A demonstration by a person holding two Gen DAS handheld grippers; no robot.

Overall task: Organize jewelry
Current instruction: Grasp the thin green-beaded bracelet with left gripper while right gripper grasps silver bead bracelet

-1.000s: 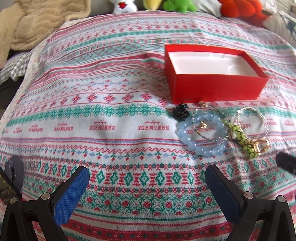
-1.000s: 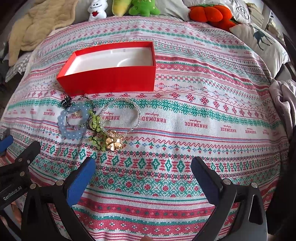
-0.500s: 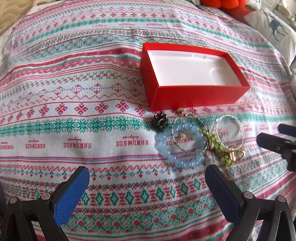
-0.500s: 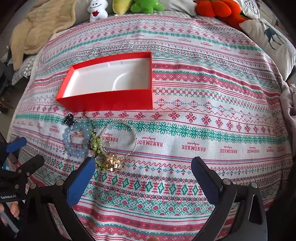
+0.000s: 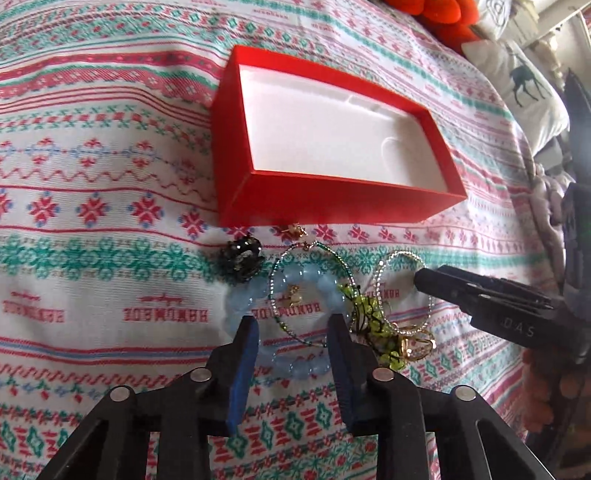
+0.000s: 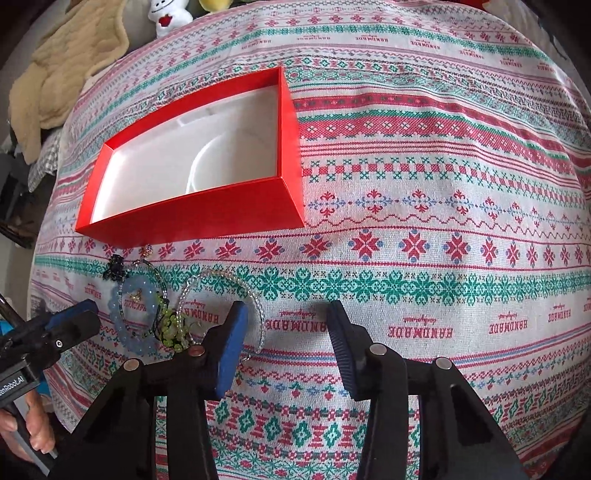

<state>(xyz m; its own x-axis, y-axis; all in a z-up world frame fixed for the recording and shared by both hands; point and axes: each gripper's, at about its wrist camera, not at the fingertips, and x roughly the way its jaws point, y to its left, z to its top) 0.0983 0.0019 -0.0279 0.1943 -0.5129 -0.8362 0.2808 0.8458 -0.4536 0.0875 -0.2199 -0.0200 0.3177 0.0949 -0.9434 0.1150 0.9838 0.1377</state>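
A red box (image 5: 332, 206) with a white empty inside (image 6: 192, 218) lies open on the patterned cloth. In front of it lies a jewelry pile: a pale blue bead bracelet (image 5: 258, 291) (image 6: 125, 332), a black ring (image 5: 242, 260), a thin wire hoop (image 5: 332, 258), a green bead strand (image 5: 369, 314), a clear bead bracelet (image 5: 399, 258) (image 6: 229, 280) and a gold clasp (image 5: 417, 343). My left gripper (image 5: 291, 332) is open, its fingers straddling the blue bracelet's near side. My right gripper (image 6: 284, 325) is open over the cloth, its left finger by the clear bracelet.
The patterned cloth (image 6: 443, 221) covers the whole surface. A beige blanket (image 6: 62, 74) and plush toys (image 6: 168, 16) lie at the far edge. An orange plush (image 5: 436, 14) and a deer-print pillow (image 5: 524, 92) sit far right. The right gripper's finger (image 5: 480, 291) shows in the left wrist view.
Both grippers moved forward and down toward the jewelry, and both narrowed their jaws. The left gripper now straddles the blue bracelet; the right has come beside the clear bracelet.
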